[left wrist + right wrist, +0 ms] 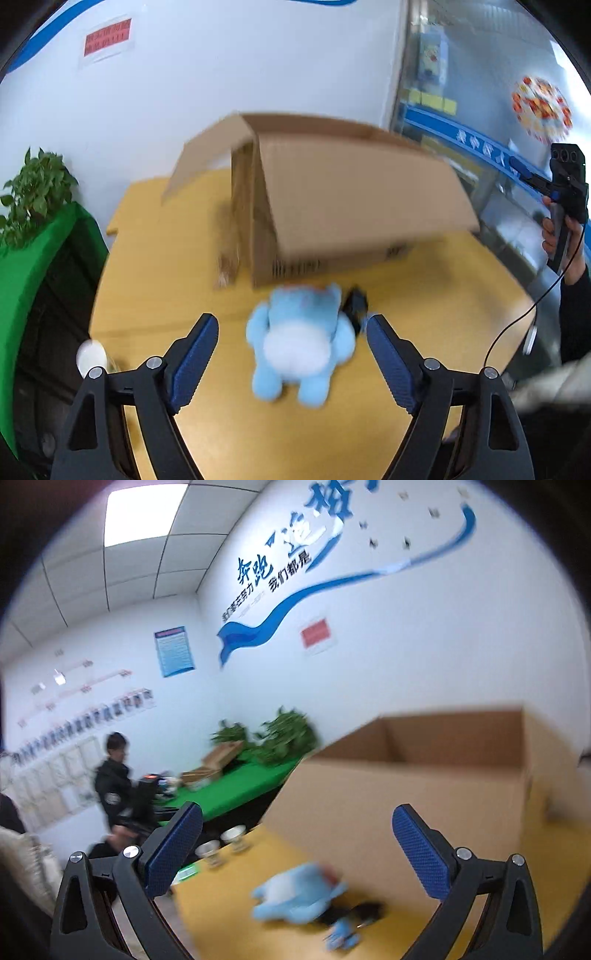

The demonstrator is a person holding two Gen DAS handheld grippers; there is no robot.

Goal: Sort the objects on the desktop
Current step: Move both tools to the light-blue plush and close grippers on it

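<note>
on a yellow table before an open cardboard box, the left gripper hangs wide open and empty over a blue plush toy, likely needing to lower and close, while the right gripper waits open, empty.

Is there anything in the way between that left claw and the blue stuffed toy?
Nothing visible. The left gripper is open, and the blue plush toy lies on the yellow table right before its fingers. A small black object sits beside the toy, toward the cardboard box.
</note>
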